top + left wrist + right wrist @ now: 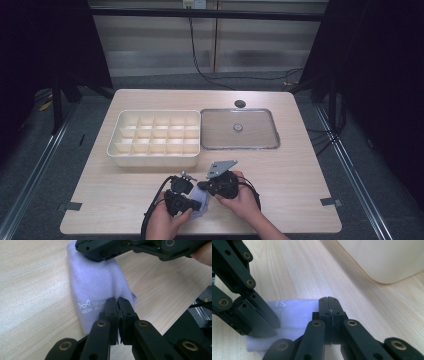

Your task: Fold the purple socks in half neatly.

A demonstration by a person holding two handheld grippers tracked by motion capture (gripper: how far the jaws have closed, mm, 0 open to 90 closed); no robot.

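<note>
Folded lilac cloth (pixel 100 287) near table (pixel 300 170) front edge. L gripper (pixel 117 301) pinches one end, R gripper (pixel 328 300) clamps other, prob. to lift it taut toward divided tray (pixel 155 134).

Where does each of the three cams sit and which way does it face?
High view: above the person's side, facing forward and down on the table; both hands and grippers show.
Left gripper view: on the left gripper, facing the lilac cloth.
Right gripper view: on the right gripper, facing the tabletop and tray.
All three share the cloth.
</note>
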